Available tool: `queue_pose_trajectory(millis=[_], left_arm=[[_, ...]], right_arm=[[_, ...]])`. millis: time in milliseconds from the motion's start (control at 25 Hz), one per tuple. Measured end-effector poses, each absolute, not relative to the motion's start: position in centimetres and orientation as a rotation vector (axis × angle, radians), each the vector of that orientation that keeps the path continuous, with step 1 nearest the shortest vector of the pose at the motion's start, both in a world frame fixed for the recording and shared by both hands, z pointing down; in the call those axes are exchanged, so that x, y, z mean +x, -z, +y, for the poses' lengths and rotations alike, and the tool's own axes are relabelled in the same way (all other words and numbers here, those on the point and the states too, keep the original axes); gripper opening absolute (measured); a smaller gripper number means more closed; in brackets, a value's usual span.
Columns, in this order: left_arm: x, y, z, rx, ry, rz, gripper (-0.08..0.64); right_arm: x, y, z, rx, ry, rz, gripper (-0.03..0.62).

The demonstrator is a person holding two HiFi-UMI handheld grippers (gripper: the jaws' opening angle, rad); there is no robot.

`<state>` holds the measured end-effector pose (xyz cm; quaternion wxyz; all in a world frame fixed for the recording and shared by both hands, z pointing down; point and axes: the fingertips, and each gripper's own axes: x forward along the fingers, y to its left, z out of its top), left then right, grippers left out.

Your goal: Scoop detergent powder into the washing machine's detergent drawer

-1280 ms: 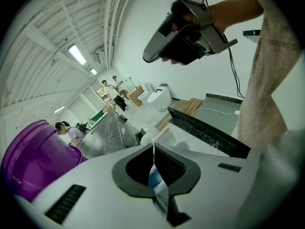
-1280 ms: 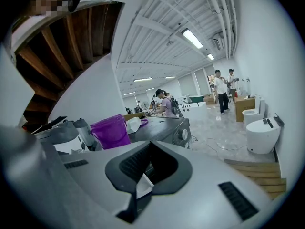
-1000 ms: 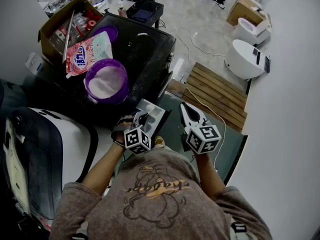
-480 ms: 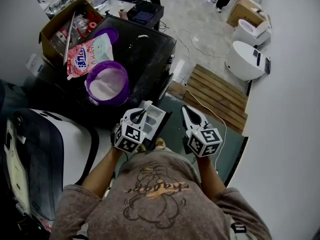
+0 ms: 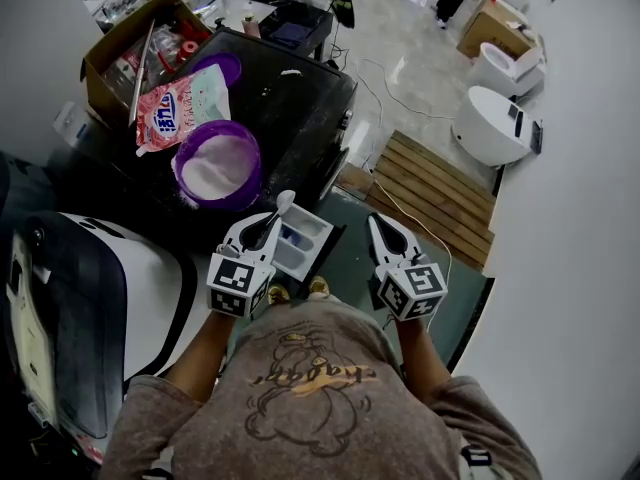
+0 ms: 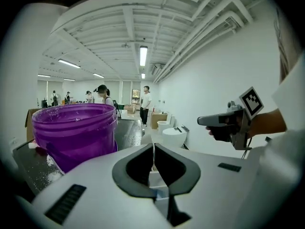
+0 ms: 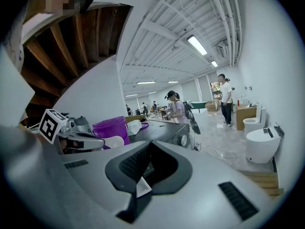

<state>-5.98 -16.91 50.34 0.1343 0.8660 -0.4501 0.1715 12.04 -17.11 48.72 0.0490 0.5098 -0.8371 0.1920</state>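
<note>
Scoop (image 5: 286,204) sits clamped in the closed left gripper (image 5: 272,222), at the far left edge of the pulled-out drawer (image 5: 308,240). The right gripper (image 5: 380,226) is closed on nothing, just right of the drawer. Behind, a purple tub (image 5: 246,180) of powder and a pink bag (image 5: 180,108) rest on the black washer (image 5: 300,98), with a box (image 5: 105,53) beyond. A pallet (image 5: 430,193) lies on the grey floor (image 5: 400,38).

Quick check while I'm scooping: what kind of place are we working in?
Seemingly a big open test hall or workshop, not a home laundry: a bare ceiling with ducts and strip lights, loose toilets standing on the bare floor, and people standing about farther back.
</note>
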Motion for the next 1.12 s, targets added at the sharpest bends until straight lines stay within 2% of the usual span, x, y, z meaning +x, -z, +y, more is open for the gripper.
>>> queue_pose_trajectory(millis=[1120], left_arm=[[-7.4,-48.1,-17.1,2.48,-0.346,-1.381,0.025]], right_arm=[[12.5,-49.0,-17.0,1.603,-0.501,-2.504,-0.002]])
